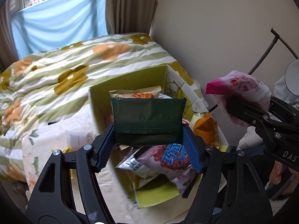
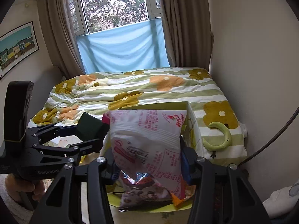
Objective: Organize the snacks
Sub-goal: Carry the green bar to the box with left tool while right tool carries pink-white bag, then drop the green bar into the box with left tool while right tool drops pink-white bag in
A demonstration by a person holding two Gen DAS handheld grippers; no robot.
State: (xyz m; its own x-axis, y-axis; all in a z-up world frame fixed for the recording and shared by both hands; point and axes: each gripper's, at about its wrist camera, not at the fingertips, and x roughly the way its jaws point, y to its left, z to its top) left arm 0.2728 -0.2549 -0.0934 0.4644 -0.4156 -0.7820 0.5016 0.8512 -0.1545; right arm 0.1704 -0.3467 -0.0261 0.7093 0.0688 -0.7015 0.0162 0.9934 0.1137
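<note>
- Sitting on the near end of a bed with a flowered quilt (image 2: pixel 142 91) is an open yellow-green cardboard box (image 1: pixel 130 82), by the corner nearest the wall.
- Inside the box lie loose snack packets: a purple-and-blue packet (image 1: pixel 168 158), an orange packet (image 1: pixel 205 128) against the wall-side flap, and a tan packet (image 1: pixel 136 93) at the far side.
- Above the box, the left gripper (image 1: pixel 148 145) pinches a dark green packet (image 1: pixel 147 121) between its blue pads.
- Beside it, the right gripper (image 2: pixel 147 160) is clamped on a white packet with pink print (image 2: pixel 147 136), also held over the box.
</note>
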